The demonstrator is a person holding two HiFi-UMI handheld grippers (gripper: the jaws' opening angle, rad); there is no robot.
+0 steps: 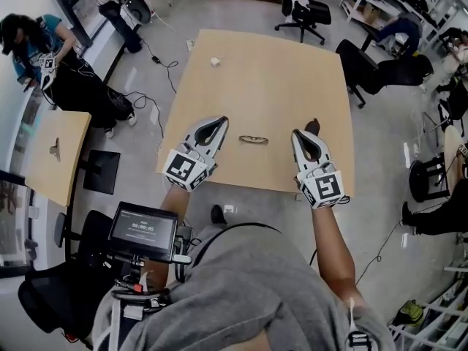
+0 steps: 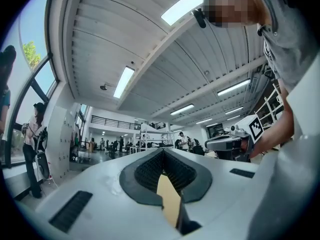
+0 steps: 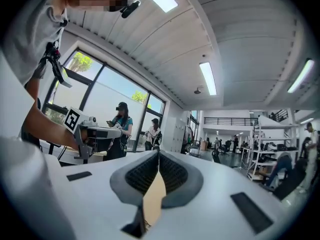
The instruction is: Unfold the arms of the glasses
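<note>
Folded glasses [image 1: 254, 139] with a thin dark frame lie on the light wooden table [image 1: 270, 86], near its front edge. In the head view they sit between my two grippers and touch neither. My left gripper [image 1: 217, 123] hovers just left of them, jaws shut and empty. My right gripper [image 1: 308, 133] is just to their right, also shut and empty. In the left gripper view the black pads [image 2: 150, 170] meet at the tip, and the right gripper [image 2: 232, 144] shows beyond. The right gripper view shows its pads [image 3: 170, 173] closed together, with the left gripper [image 3: 92, 131] off to the side.
A small white object [image 1: 215, 62] lies at the table's far left. Black office chairs [image 1: 303, 13] [image 1: 387, 68] stand past the far and right edges. A second wooden table [image 1: 55, 152] and a seated person [image 1: 44, 50] are at the left. A small screen [image 1: 142, 229] sits near my body.
</note>
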